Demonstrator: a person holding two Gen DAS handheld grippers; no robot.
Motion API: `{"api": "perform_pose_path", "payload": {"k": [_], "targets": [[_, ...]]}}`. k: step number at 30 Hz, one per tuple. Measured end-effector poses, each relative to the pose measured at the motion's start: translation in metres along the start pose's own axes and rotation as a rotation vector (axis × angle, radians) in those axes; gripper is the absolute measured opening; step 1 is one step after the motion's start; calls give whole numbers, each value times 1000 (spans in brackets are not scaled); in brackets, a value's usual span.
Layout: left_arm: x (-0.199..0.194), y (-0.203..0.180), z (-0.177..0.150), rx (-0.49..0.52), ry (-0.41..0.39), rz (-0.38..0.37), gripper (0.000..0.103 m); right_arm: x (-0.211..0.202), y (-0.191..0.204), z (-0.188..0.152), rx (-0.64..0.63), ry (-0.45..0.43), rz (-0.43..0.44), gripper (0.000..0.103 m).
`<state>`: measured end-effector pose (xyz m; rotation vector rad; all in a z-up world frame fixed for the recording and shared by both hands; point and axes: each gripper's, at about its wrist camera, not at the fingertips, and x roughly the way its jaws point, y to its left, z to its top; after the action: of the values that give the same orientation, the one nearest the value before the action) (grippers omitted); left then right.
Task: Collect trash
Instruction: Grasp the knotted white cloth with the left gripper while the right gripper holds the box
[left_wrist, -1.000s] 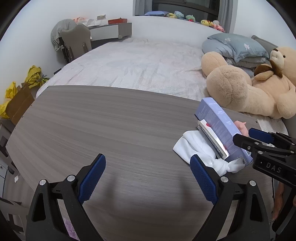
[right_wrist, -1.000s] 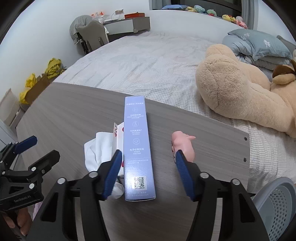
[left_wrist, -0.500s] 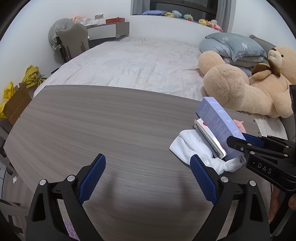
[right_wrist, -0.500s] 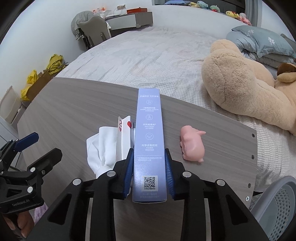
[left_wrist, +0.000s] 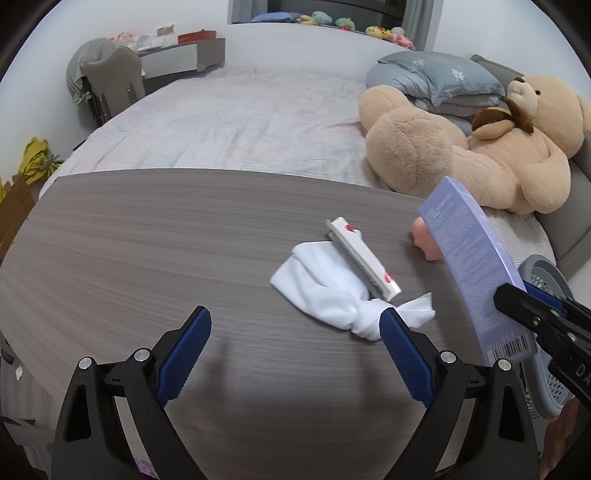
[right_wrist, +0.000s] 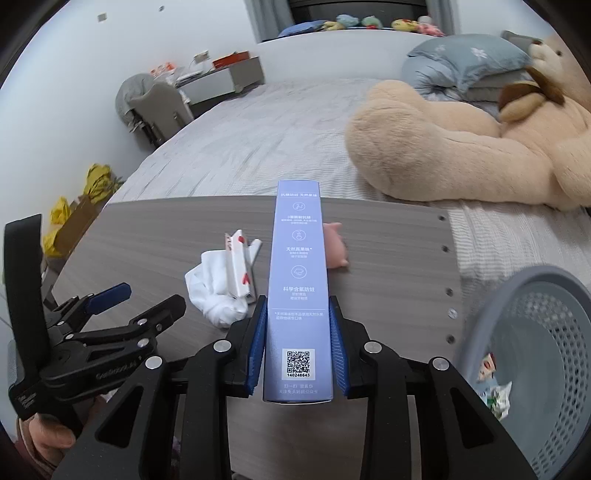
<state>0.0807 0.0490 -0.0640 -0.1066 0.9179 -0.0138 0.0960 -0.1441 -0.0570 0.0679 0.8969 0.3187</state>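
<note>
A: Right gripper (right_wrist: 297, 347) state?

B: Clenched on the purple box (right_wrist: 298, 295), blue pads flat on its two long sides near the QR end. The box is off the surface (right_wrist: 388, 258), its long axis running straight ahead along the fingers.

A: Where does it need to go?

B: By my judgement, the grey mesh bin (right_wrist: 535, 354). It sits low and to the right of the right gripper, just past the surface edge, some wrappers already inside. The box points forward, not at the bin, so the move calls for a swing right and a tip downward.

A: Left gripper (left_wrist: 295, 350)?

B: Released, jaws wide, holding nothing, above the surface. Nearest to it: the white cloth bundle (left_wrist: 325, 291), ahead and right, with the flat white packet (left_wrist: 362, 258) lying on it. Pink toy (left_wrist: 424, 242) beyond.
</note>
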Motion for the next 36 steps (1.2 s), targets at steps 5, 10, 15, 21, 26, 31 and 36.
{"api": "perform_pose_path", "payload": {"k": [5, 10, 15, 21, 26, 31, 36], "targets": [[5, -19, 7, 20, -4, -37, 91, -15, -19, -15, 64, -17, -30, 31], [19, -40, 7, 58, 21, -64, 91, -22, -34, -25, 128, -21, -28, 31], [35, -39, 1, 62, 64, -29, 91, -26, -41, -27, 166, -33, -21, 31], [29, -6, -1, 23, 49, 35, 91, -26, -37, -26, 176, -39, -12, 31], [25, 29, -5, -19, 44, 89, 91, -22, -29, -24, 166, -32, 0, 31], [16, 56, -6, -47, 37, 104, 91, -16, -23, -22, 158, -24, 5, 31], [1, 64, 1, -56, 0, 79, 91, -14, -18, -21, 150, -22, 6, 31]]}}
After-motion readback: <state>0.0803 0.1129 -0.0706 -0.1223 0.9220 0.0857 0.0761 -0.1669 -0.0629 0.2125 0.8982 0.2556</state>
